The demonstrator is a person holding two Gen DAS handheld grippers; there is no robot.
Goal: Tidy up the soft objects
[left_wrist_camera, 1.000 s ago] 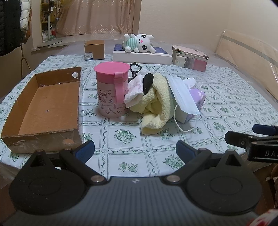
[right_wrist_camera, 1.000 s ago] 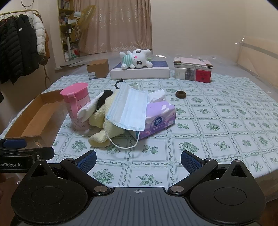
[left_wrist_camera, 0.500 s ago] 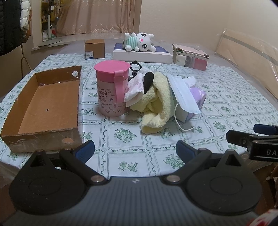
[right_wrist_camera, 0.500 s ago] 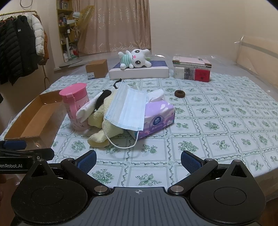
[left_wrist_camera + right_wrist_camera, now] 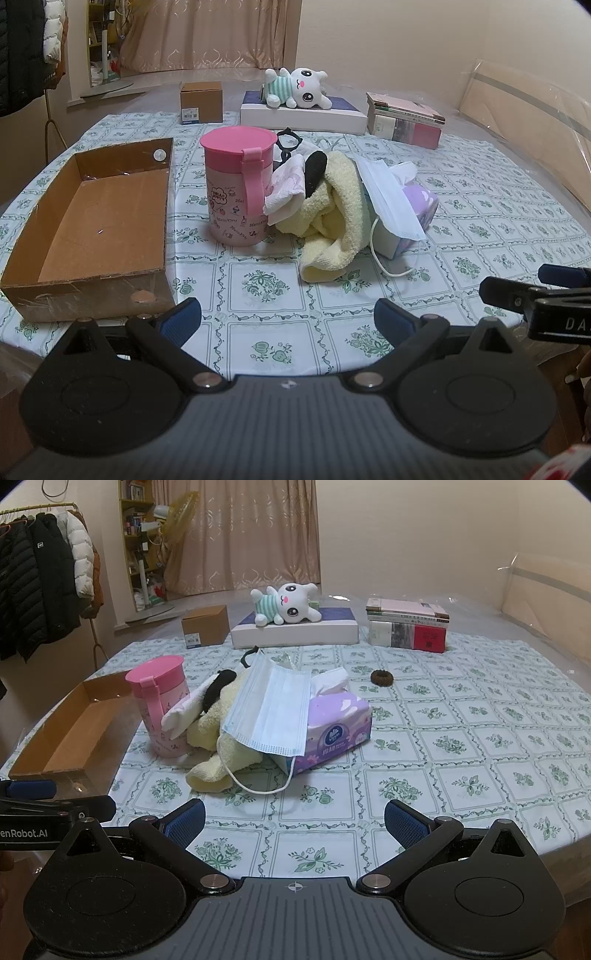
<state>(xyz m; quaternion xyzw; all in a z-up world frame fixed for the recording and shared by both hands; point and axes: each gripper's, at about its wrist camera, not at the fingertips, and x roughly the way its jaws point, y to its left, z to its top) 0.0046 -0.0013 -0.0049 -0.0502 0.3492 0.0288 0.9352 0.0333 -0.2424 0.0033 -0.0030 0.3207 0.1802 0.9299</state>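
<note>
Both wide open, empty: right gripper [image 5: 293, 818] nearer face mask [image 5: 271, 710], straight ahead, long axis running away; left gripper [image 5: 288, 319] facing cardboard box [image 5: 92, 221].

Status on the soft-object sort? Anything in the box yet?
Nothing done: the cardboard box holds nothing. Nothing in hand: left gripper and right gripper are open, short of the pile. Left: yellow towel, face mask, pink cloth.
</note>
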